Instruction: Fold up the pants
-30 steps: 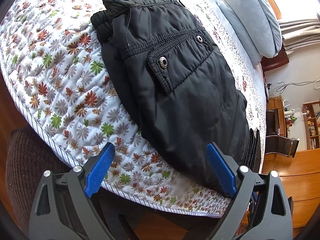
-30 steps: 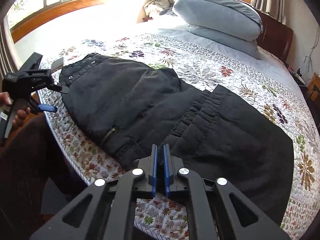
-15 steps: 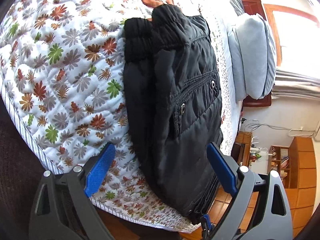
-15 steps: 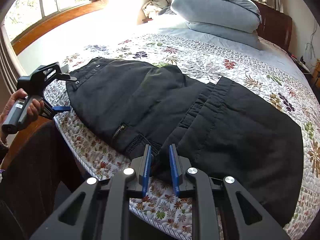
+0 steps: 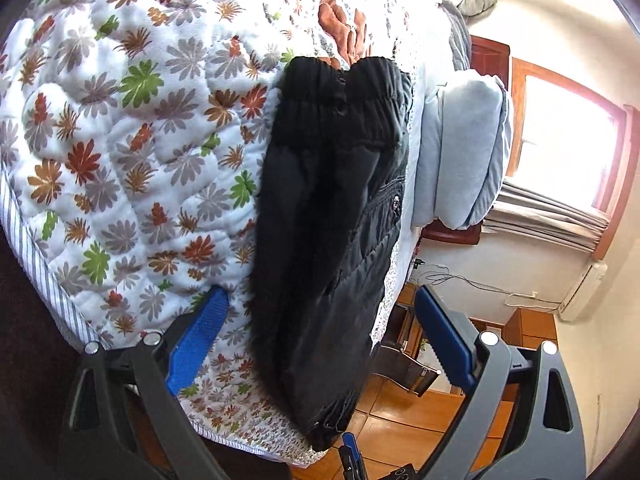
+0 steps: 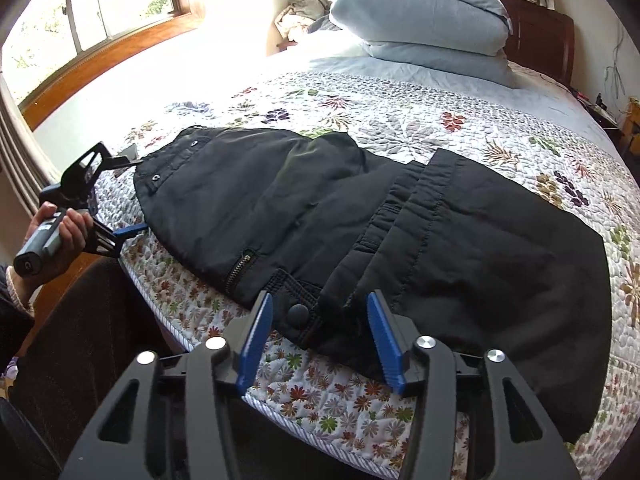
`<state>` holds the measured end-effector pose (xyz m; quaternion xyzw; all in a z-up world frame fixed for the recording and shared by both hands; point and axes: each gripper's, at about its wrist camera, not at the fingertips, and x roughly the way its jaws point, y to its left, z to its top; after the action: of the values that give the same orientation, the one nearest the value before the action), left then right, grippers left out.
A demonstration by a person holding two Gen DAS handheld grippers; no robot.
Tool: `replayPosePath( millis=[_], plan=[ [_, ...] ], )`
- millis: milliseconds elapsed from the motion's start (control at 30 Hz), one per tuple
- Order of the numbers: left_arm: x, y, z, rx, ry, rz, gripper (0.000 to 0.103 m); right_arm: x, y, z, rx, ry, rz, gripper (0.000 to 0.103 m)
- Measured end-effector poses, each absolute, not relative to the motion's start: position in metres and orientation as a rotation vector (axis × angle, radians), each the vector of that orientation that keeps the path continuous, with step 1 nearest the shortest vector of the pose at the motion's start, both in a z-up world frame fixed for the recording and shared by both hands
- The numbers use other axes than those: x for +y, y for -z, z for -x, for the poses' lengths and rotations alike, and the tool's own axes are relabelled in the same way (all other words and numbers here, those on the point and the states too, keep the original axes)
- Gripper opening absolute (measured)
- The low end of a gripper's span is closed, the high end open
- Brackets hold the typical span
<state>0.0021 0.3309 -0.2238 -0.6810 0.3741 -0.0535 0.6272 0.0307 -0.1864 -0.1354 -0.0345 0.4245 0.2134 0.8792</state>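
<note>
Black padded pants (image 6: 360, 220) lie folded on the floral quilt (image 6: 400, 120) near the bed's front edge, the leg part doubled over the waist part. My right gripper (image 6: 320, 336) is open and empty, its blue pads either side of a snap button at the pants' near edge. My left gripper (image 5: 320, 344) is open and empty, its jaws either side of the pants (image 5: 332, 240) at their left end. It also shows in the right wrist view (image 6: 116, 200), held by a hand.
Two pale blue pillows (image 6: 420, 16) are stacked at the wooden headboard. A window (image 6: 100, 12) runs along the far left. Wooden floor and furniture (image 5: 420, 360) lie beyond the bed's end. A dark brown fabric surface (image 6: 72, 340) lies below the bed's front edge.
My right gripper has opened and let go of the pants' edge. My left gripper has rolled and swung in over the pants' left end, staying open.
</note>
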Motion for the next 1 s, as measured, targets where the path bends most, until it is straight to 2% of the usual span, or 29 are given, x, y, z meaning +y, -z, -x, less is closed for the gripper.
replayPosePath(
  millis=[167, 833, 867, 900, 933, 967, 1000],
  plan=[
    [0.332, 0.22, 0.001, 0.78, 0.197, 1.577, 0.093, -0.204, 0.132, -0.034, 0.881, -0.411, 0.015, 0.053],
    [0.317, 0.218, -0.023, 0.785, 0.184, 1.491, 0.093, -0.209, 0.137, -0.037, 0.9, -0.375, 0.028, 0.053],
    [0.315, 0.217, -0.023, 0.787, 0.173, 1.488, 0.089, -0.209, 0.138, -0.037, 0.902, -0.375, 0.029, 0.053],
    [0.314, 0.216, -0.023, 0.791, 0.16, 1.488, 0.075, -0.209, 0.139, -0.037, 0.904, -0.376, 0.027, 0.053],
    [0.313, 0.216, -0.024, 0.803, 0.15, 1.482, 0.066, -0.208, 0.139, -0.036, 0.906, -0.377, 0.024, 0.053],
    [0.313, 0.217, -0.024, 0.821, 0.138, 1.461, 0.049, -0.208, 0.14, -0.036, 0.907, -0.379, 0.023, 0.053],
    [0.312, 0.216, -0.026, 0.838, 0.126, 1.426, 0.035, -0.208, 0.14, -0.036, 0.907, -0.38, 0.023, 0.053]
  ],
)
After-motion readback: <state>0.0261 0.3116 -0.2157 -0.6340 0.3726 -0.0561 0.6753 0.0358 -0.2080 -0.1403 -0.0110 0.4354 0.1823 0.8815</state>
